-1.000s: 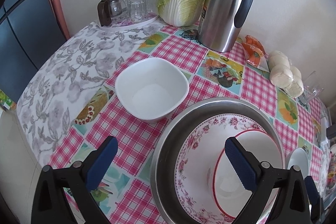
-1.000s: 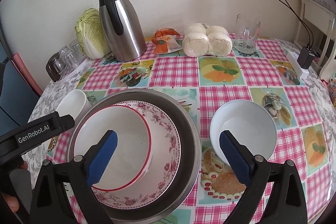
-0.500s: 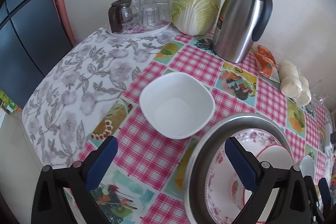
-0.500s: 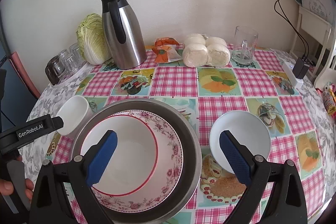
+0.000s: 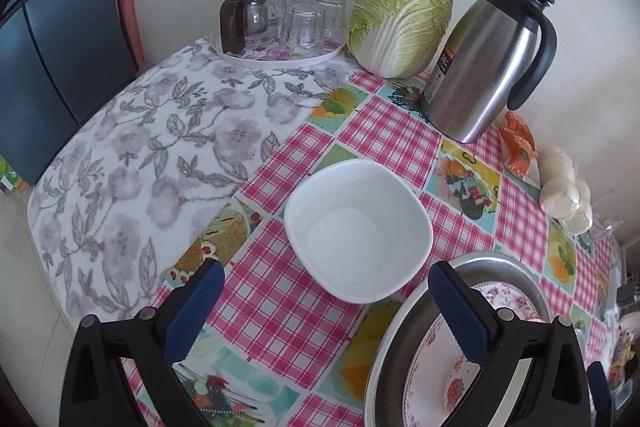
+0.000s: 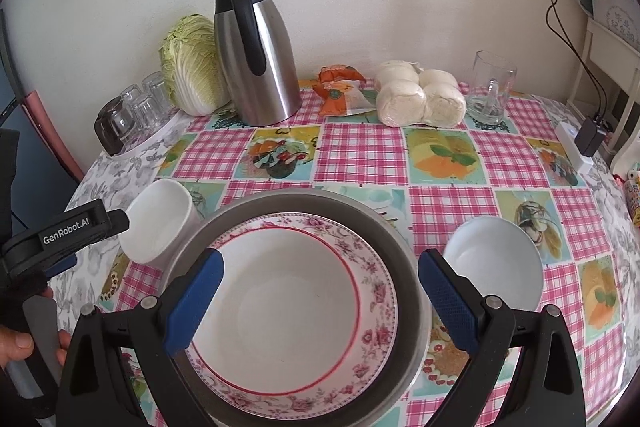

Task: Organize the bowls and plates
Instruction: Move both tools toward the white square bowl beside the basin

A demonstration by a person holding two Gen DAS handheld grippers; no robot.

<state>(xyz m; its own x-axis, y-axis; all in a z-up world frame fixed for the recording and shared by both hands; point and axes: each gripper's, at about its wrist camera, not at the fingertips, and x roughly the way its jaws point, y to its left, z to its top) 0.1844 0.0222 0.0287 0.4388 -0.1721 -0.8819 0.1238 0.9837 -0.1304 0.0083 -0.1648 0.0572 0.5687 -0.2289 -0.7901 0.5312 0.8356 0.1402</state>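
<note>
With the square white ceramic bowl (image 5: pixel 359 230) just left of the round steel basin (image 6: pixel 394 227), likely reaching for it: left gripper (image 5: pixel 323 297) spread wide, empty, hovering near. Right gripper (image 6: pixel 320 285) likewise wide above the basin. Next: straddle rim, close gently.

left gripper (image 5: pixel 324 311): black frame, blue ribbed pads, silver screws, white "GenRobot.AI" lettering
right gripper (image 6: pixel 320 297): black frame, blue ribbed pads, silver screws
handle (image 6: pixel 40 331): grey

White bowl (image 5: pixel 358 229) on pink-checked tablecloth (image 5: pixel 392 135).
</note>
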